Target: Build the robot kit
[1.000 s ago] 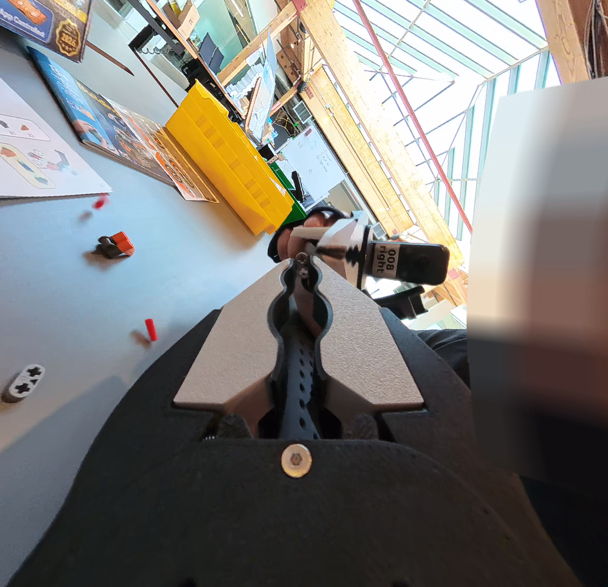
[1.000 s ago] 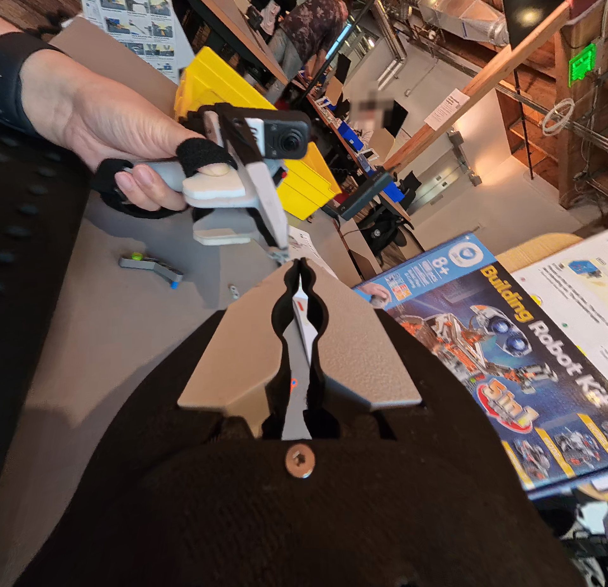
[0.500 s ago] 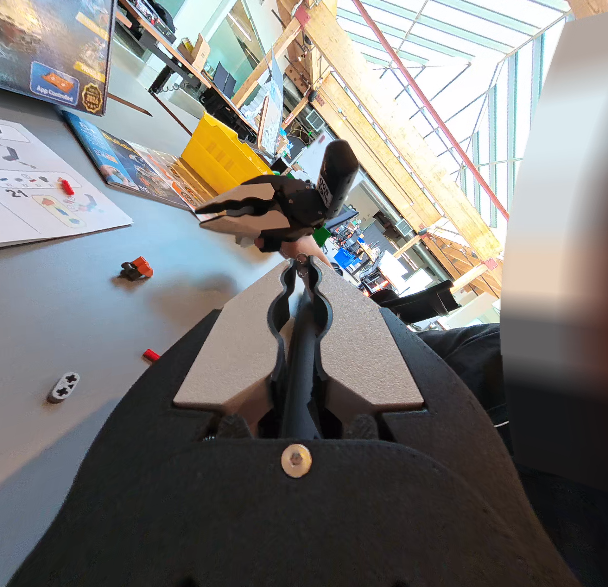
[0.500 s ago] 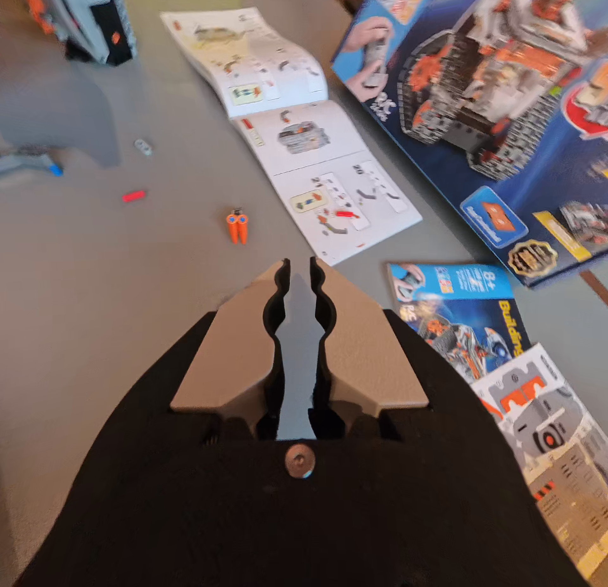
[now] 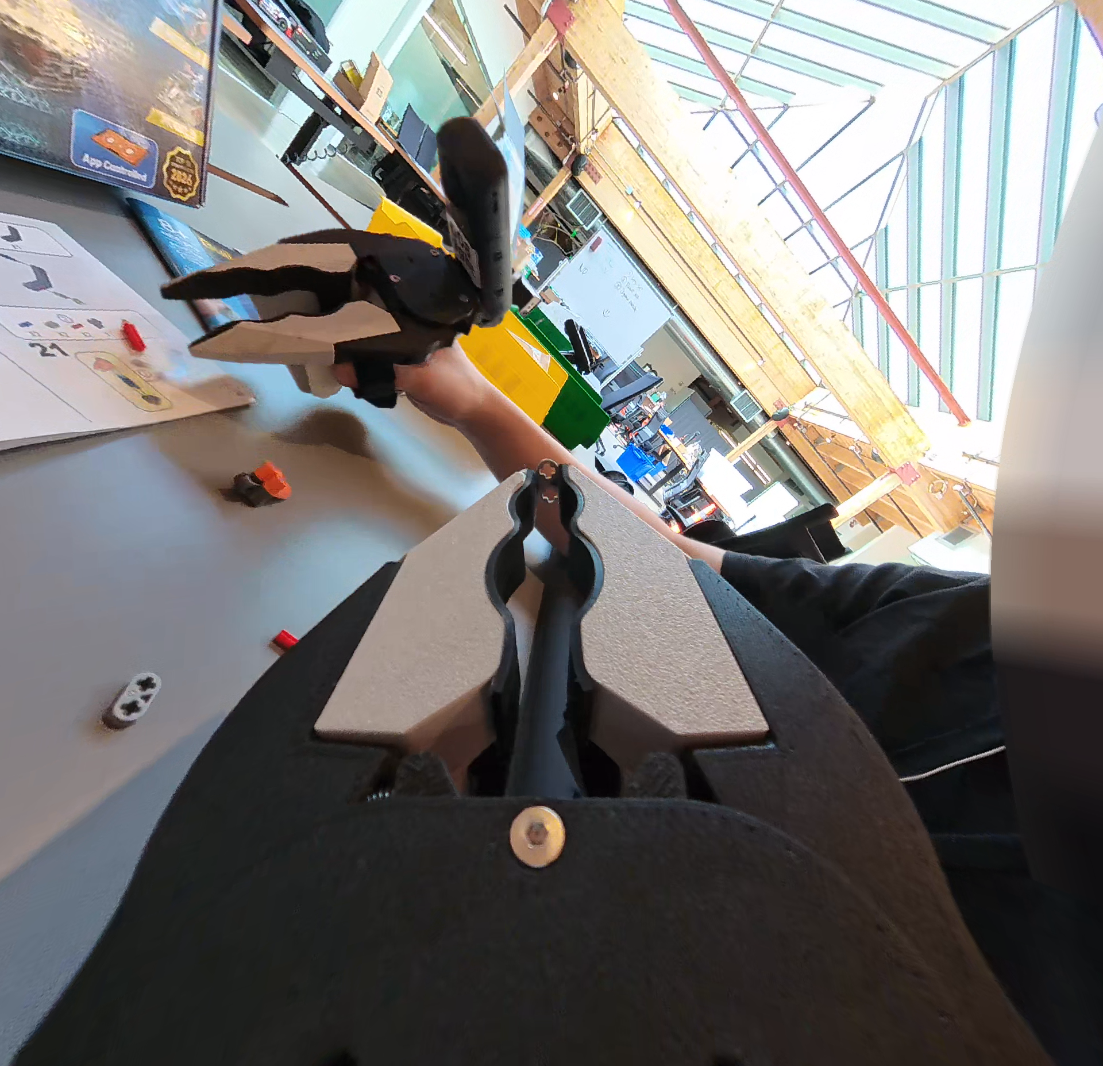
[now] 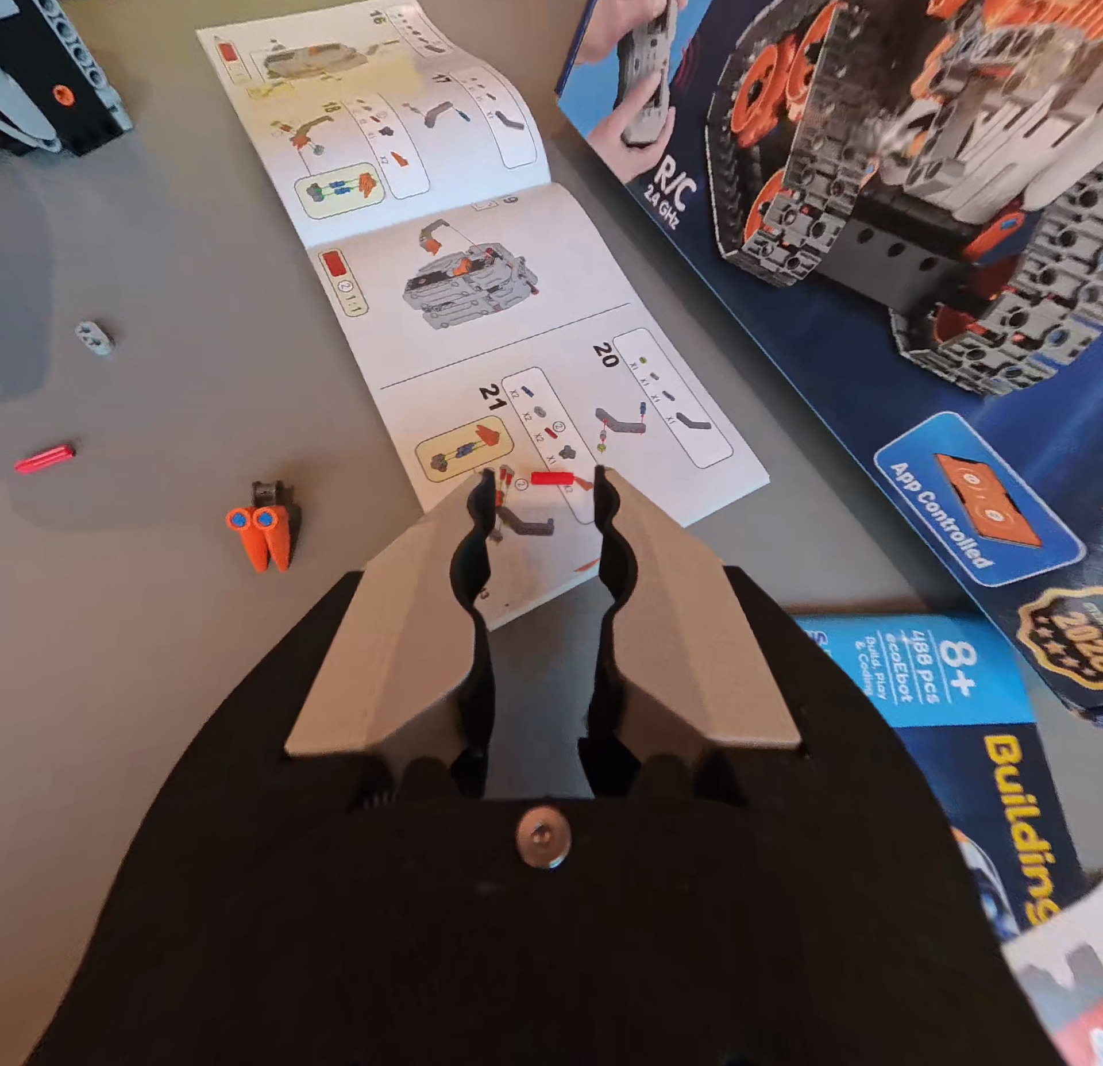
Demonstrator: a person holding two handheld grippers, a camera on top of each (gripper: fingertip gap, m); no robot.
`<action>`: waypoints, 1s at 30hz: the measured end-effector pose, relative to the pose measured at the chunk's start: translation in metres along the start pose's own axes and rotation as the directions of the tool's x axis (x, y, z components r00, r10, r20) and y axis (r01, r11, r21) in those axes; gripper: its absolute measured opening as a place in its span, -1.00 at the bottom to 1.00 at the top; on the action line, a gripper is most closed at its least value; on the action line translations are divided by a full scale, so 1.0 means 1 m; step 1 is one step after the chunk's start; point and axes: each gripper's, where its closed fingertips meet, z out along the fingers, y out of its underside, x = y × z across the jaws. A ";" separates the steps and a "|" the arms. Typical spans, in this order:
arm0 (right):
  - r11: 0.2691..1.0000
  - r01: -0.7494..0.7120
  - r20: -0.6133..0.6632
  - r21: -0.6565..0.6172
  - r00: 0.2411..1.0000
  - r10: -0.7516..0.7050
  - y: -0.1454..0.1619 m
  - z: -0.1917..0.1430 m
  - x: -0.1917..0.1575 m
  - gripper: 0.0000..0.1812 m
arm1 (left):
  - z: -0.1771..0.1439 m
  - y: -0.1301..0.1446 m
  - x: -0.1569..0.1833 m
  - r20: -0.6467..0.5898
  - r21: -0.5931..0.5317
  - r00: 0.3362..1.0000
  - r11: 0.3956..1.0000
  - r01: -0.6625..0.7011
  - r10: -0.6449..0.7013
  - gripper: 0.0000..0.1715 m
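right gripper (image 6: 542,476) spread wide over red pin (image 6: 551,478) lying on instruction booklet (image 6: 477,297); light, stiff, small, likely slippery: pinch across mid-length. left gripper (image 5: 548,479) clamped on dark beam (image 5: 546,673).

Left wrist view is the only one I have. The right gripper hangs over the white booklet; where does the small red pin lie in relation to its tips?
Observer: In the right wrist view the red pin lies on the booklet, between the two fingertips of the open right gripper, and touches neither.
Operator: And the orange piece near the booklet, what is it?
Observer: Two orange cones side by side, with blue ends, joined to a dark grey part.
Operator: My left gripper is shut on the black beam. Do I miss anything else?
Observer: A black and grey built block stands at the far left of that view.
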 end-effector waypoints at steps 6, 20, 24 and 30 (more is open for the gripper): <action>0.999 -0.014 0.046 -0.043 0.999 0.016 0.010 0.012 0.000 -0.68 | 0.001 0.000 0.000 -0.002 -0.004 1.000 1.000 0.002 -0.002 -0.94; 1.000 -0.004 0.231 -0.028 0.973 0.010 -0.025 -0.029 -0.090 -0.84 | -0.001 0.001 0.000 -0.002 -0.002 1.000 1.000 0.008 -0.008 -0.94; 0.990 -0.039 0.180 -0.137 0.982 0.063 0.008 -0.035 -0.144 -0.83 | -0.001 0.000 0.000 -0.005 0.003 1.000 1.000 0.016 -0.016 -0.94; 0.976 -0.090 0.072 -0.199 0.992 0.106 0.029 -0.026 -0.147 -0.84 | 0.002 0.004 0.001 -0.003 -0.016 1.000 1.000 0.009 -0.009 -0.95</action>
